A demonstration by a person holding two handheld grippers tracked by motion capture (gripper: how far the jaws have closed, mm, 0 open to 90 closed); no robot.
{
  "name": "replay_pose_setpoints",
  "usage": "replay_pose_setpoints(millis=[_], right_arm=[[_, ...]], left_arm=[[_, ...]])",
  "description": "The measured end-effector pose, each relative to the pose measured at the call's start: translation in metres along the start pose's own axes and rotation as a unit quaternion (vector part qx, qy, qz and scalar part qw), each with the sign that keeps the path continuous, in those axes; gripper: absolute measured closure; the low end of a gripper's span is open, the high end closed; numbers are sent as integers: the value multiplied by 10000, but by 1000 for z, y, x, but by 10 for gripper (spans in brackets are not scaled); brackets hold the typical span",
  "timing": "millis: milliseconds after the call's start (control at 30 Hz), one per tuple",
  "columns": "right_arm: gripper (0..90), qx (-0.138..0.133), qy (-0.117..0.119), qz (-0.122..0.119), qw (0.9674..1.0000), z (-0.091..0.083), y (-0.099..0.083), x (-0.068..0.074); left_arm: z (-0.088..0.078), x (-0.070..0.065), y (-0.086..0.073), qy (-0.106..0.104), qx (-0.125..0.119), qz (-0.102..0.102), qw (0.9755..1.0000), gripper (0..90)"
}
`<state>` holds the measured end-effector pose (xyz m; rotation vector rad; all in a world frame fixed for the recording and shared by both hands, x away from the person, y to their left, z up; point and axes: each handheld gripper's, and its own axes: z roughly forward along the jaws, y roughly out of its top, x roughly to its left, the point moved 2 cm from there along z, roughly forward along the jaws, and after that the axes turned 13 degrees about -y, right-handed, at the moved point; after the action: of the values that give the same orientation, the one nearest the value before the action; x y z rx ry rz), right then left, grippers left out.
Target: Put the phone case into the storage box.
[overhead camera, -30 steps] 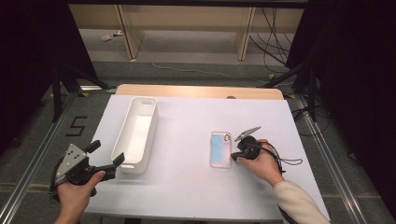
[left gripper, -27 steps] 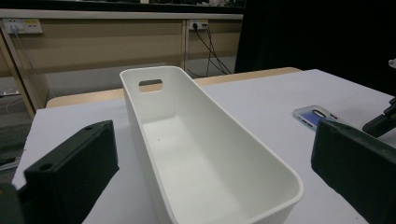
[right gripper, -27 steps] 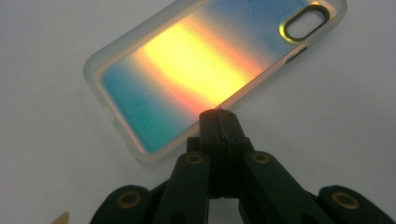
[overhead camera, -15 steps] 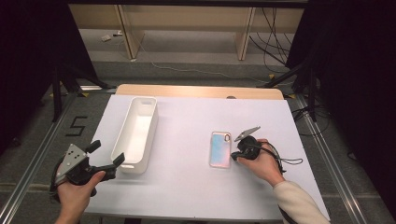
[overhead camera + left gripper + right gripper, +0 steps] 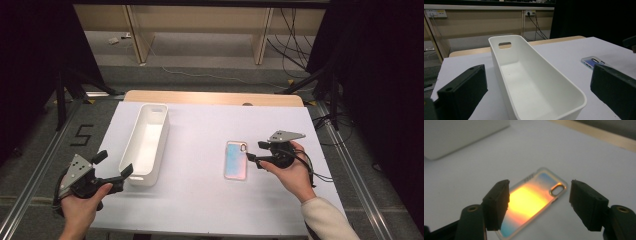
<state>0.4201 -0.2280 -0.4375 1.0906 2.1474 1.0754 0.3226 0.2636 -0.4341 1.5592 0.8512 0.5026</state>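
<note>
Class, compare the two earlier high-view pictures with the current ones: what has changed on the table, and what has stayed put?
The right tongs have just been opening and have lifted slightly off the phone case; in the right gripper view the jaws stand wide above it, gripping nothing. The phone case lies flat where it was. The left tongs, open beside the white bin, and the bin itself have not moved.

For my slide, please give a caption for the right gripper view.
Open right gripper above an iridescent phone case on the white table.
</note>
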Motion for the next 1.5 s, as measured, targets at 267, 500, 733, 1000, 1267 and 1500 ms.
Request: replay_pose_setpoints(millis=[267,500,733,1000,1267,1500], right_arm=[[228,-635,163,220,9976,-22,9,4],[225,-137,547,-567,9968,-14,10,21],[256,634,683,-1867,9780,2,9,52],[321,1414,796,-2766,9472,19,7,69],[385,2035,792,-3156,9234,40,4,75],[413,2282,583,-3595,9030,52,6,76]], left_arm=[[0,0,0,8,13,2,10000,5],[1,0,0,-13,20,5,10000,5],[1,0,-1,-3,27,-8,10000,5],[1,0,-1,-13,35,-11,10000,5],[2,0,-1,-33,19,-27,10000,6],[2,1,-1,-72,-21,-40,10000,7]])
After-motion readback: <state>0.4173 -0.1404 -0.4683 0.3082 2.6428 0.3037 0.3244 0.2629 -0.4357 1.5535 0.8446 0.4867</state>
